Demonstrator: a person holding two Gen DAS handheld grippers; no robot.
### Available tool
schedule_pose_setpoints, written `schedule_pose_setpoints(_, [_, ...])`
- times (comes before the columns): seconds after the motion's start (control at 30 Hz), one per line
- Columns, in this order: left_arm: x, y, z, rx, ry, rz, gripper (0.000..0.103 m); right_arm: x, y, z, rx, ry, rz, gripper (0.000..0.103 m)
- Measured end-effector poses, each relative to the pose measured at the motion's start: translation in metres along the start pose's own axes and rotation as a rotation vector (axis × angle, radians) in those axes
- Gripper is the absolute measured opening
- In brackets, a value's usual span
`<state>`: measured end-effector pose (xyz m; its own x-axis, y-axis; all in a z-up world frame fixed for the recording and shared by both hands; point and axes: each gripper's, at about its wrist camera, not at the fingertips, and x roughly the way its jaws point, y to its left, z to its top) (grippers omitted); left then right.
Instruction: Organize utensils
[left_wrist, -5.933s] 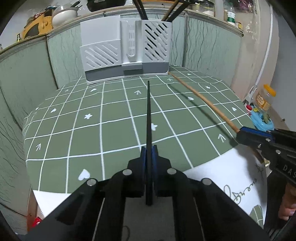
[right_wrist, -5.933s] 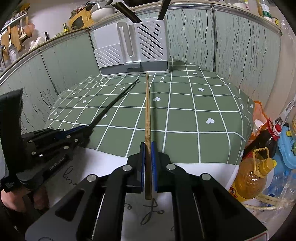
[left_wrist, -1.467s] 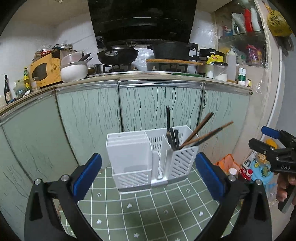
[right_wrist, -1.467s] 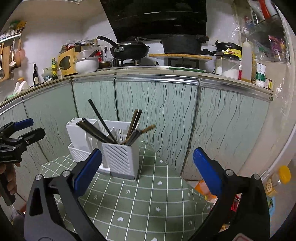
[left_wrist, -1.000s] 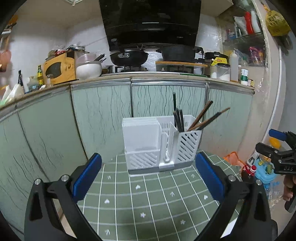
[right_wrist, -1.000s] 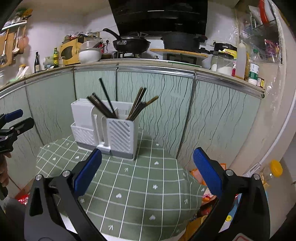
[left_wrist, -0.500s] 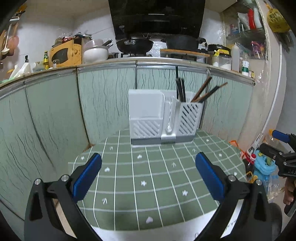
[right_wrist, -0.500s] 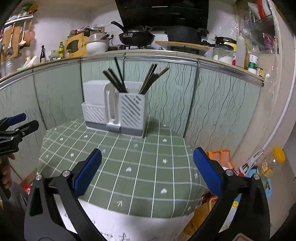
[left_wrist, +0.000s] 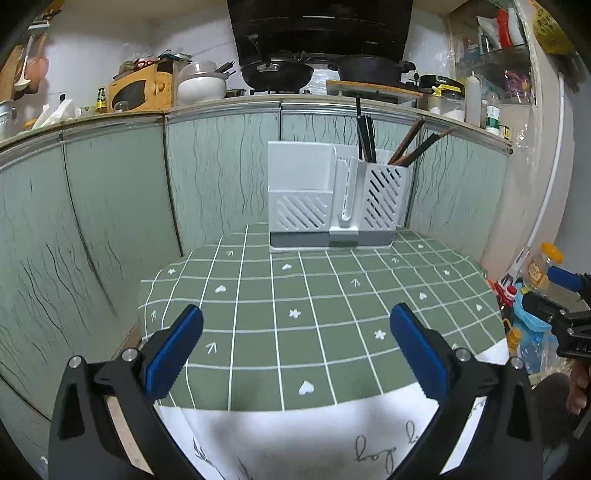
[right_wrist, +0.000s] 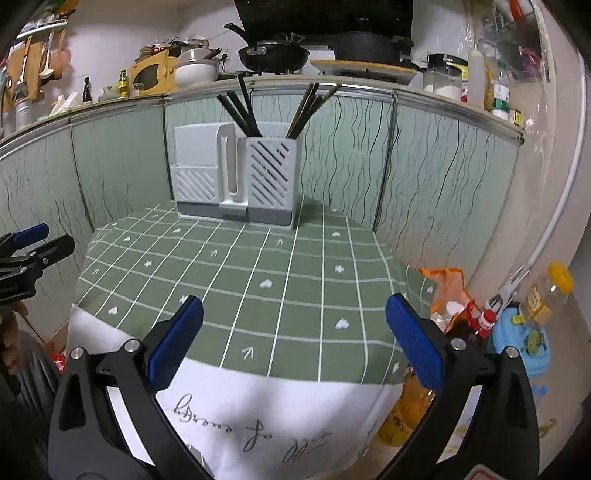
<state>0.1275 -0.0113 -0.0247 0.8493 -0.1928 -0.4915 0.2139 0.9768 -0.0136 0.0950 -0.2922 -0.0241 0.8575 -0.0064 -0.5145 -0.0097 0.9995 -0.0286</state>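
Both tongs are pulled back off the near edge of the counter (left_wrist: 295, 295), which carries a green gridded cloth.

Holder: white utensil holder (left_wrist: 336, 199) stands at the far edge of the counter, against the green wall panels. Well apart from both tongs, dead ahead and slightly right in the left wrist view; ahead and left of centre in the right wrist view (right_wrist: 236, 177).

Chopsticks: all in the holder's right-hand slotted compartment. Dark chopsticks (left_wrist: 364, 133) stand near upright; brown chopsticks (left_wrist: 417, 142) lean off to the right. Long axes point up and out of the compartment. No utensil visible lying on the cloth.

Left tongs (left_wrist: 295, 350): spread wide, blue pads far apart, nothing between them, touching nothing. Hanging over the near edge of the counter.

Right tongs (right_wrist: 293, 339): likewise spread wide and empty, over the near right corner. Seen from the left camera at the far right edge (left_wrist: 554, 295), also released.

Nearness: neither arm is clearly closer to the holder; both sit about the same way back.

Judgement: with nothing loose on the cloth and all the sticks standing in the compartment, the sorting looks finished, or nearly so. If another piece is to go in, it would have to come from out of frame.
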Motion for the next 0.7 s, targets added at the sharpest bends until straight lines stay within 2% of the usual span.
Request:
schedule_pose_setpoints(0.23, [0.005, 0.003, -0.020, 0.002, 0.024, 0.004, 0.098, 0.008, 0.003, -0.024, 0.002, 0.026, 0.003, 0.095])
schedule_pose_setpoints(0.7, [0.004, 0.004, -0.038, 0.017, 0.029, 0.019, 0.098, 0.015, 0.005, -0.040, -0.002, 0.048, -0.015, 0.095])
